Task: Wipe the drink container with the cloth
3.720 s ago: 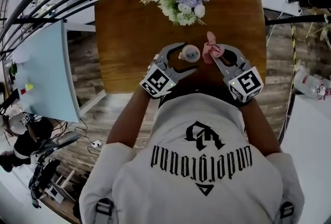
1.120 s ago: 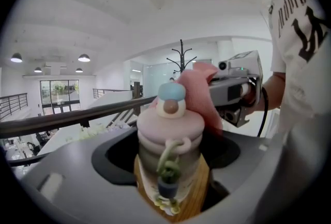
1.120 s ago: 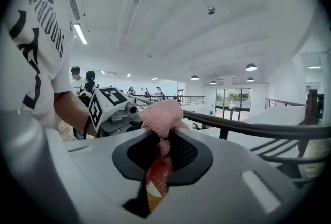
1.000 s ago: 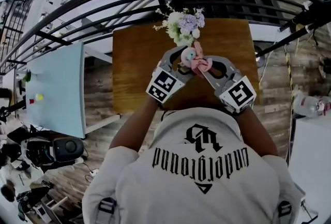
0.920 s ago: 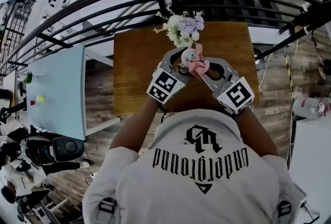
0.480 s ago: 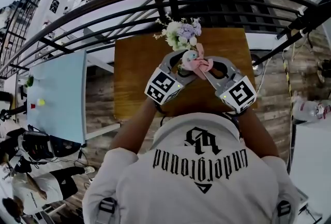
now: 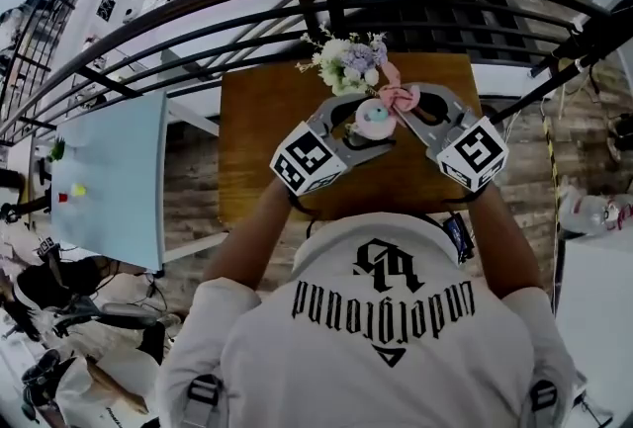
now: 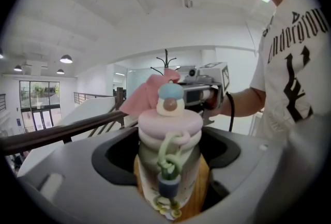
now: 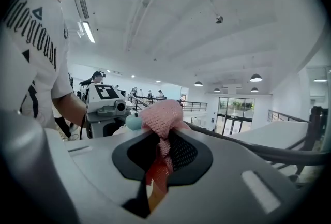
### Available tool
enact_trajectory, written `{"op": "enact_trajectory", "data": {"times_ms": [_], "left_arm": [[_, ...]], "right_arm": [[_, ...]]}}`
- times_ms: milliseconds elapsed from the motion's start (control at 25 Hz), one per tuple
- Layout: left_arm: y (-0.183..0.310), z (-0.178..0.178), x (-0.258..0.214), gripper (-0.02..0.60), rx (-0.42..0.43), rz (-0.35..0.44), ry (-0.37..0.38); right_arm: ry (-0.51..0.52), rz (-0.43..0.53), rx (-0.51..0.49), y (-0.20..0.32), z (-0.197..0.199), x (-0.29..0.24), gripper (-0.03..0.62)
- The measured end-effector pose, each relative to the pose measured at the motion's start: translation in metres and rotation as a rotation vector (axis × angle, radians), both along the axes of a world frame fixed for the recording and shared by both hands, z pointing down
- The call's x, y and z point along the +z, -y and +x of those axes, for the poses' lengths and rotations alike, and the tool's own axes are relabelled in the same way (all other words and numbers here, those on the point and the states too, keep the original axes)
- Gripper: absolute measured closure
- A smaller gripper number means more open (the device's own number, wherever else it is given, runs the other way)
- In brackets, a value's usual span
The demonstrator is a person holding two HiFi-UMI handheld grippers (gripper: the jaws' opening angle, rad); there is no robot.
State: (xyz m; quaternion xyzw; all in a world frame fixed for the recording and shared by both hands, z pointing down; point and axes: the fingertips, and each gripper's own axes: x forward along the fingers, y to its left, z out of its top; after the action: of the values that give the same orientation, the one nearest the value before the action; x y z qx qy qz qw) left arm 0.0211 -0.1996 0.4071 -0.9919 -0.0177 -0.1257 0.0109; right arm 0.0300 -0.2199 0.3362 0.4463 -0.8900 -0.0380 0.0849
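Above the wooden table (image 7: 257, 159), at the centre of the frame, the drink container (image 7: 375, 119) is held clamped between the jaws of the left gripper (image 8: 168, 181). The pink cloth (image 9: 160, 114) is pinched in the closed right gripper (image 9: 155, 176) and is seen at the lid's upper right, touching it or just beside it. Wiping is judged to be under way, with the body left to be done.

Pink cloth (image 9: 163, 113) tight between right gripper's (image 9: 160, 148) jaws, blue cap of the drink container (image 9: 133, 121) just beyond
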Motion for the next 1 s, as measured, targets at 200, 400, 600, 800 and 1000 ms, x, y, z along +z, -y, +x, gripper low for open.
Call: {"op": "enact_trajectory", "data": {"times_ms": [200, 400, 600, 800, 1000], "left_arm": [[-0.010, 0.002, 0.002, 0.172, 0.063, 0.017, 0.031], [-0.009, 0.004, 0.006, 0.172, 0.072, 0.013, 0.049], [-0.008, 0.004, 0.011, 0.172, 0.078, 0.022, 0.075], [-0.008, 0.008, 0.019, 0.172, 0.084, 0.018, 0.092], [0.001, 0.010, 0.019, 0.172, 0.056, -0.008, 0.088]], "right_arm": [[-0.049, -0.052, -0.206, 0.007, -0.023, -0.003, 0.559], [-0.090, -0.138, -0.345, 0.015, -0.035, -0.001, 0.559], [-0.090, -0.176, -0.416, 0.016, -0.044, -0.010, 0.559], [-0.124, -0.209, -0.513, 0.006, -0.059, -0.014, 0.559], [-0.121, -0.197, -0.554, -0.007, -0.065, -0.019, 0.559]]}}
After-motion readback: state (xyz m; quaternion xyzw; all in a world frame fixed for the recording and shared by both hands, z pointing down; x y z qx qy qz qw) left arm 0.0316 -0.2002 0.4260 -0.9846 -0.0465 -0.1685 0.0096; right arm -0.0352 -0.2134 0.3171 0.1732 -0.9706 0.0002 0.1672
